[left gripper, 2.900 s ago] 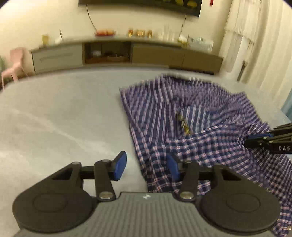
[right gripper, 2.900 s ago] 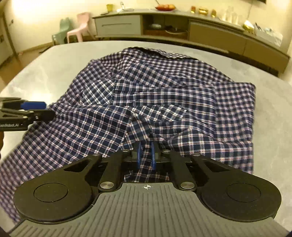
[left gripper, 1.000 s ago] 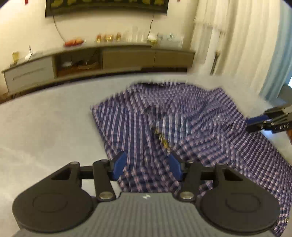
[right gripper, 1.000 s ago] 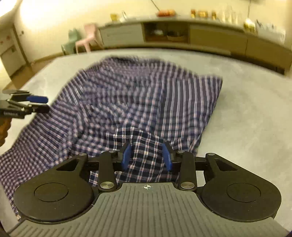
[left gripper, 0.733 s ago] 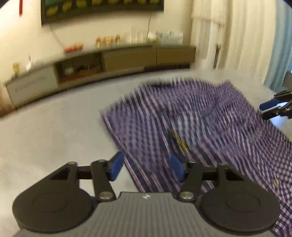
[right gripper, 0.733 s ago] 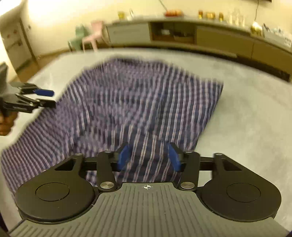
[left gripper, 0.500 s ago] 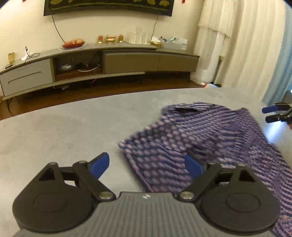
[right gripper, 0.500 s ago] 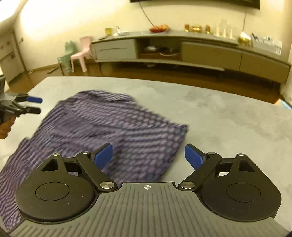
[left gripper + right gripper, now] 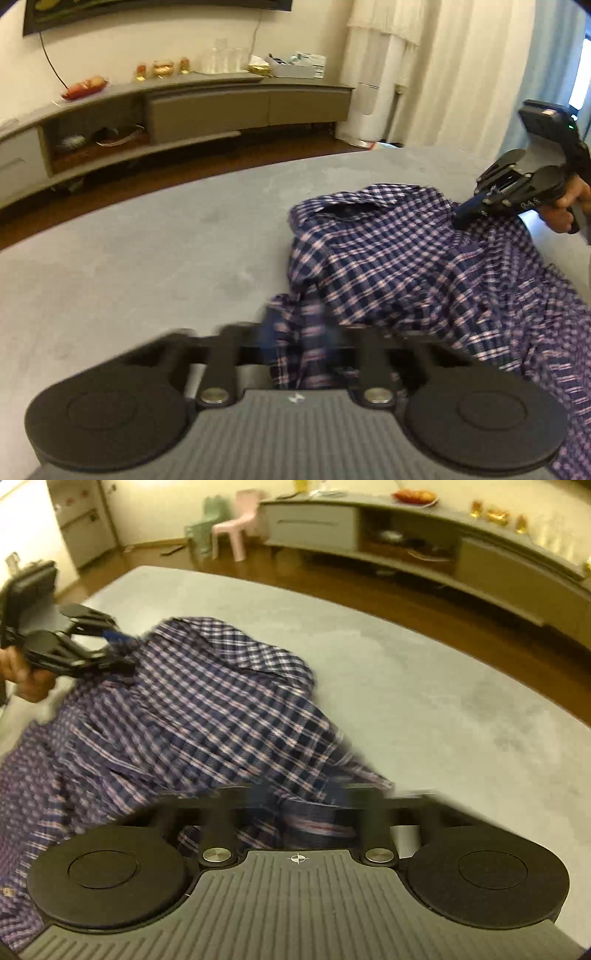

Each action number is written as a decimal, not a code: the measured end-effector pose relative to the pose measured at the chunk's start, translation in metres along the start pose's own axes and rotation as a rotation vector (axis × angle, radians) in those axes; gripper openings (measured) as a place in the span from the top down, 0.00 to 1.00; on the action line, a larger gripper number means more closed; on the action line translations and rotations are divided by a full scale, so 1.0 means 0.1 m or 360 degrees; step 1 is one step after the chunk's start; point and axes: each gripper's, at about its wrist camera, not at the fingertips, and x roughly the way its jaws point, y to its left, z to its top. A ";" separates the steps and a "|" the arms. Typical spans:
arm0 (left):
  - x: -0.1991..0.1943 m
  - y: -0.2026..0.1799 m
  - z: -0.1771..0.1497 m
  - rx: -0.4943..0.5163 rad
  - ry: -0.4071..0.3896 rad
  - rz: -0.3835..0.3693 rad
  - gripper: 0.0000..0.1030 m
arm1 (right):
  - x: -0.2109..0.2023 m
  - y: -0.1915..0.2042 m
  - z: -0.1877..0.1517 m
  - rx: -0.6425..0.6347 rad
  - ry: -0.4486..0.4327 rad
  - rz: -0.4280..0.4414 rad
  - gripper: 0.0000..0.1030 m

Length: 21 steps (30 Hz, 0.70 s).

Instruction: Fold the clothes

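A blue-and-white checked shirt lies bunched on the grey table. In the left wrist view my left gripper is blurred, its jaws closing on a shirt corner that sits between them. My right gripper pinches the shirt's far right edge, held by a person's hand. In the right wrist view the shirt drapes toward my right gripper, which is shut on a fold of cloth. My left gripper grips the far left edge there.
Bare grey table stretches beyond the shirt to a curved far edge. A long low sideboard stands against the wall, white curtains hang at the right, and a pink chair is on the wooden floor.
Both grippers let go, opened wide and moved to the shirt's two far corners, then closed on cloth there. The flat shirt is now pulled up into a bunch between them.
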 end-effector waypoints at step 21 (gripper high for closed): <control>-2.07 -1.48 -1.05 0.0464 -0.0535 0.0036 0.90 | -1.59 1.90 -1.46 -0.0359 -0.0138 -0.0009 1.00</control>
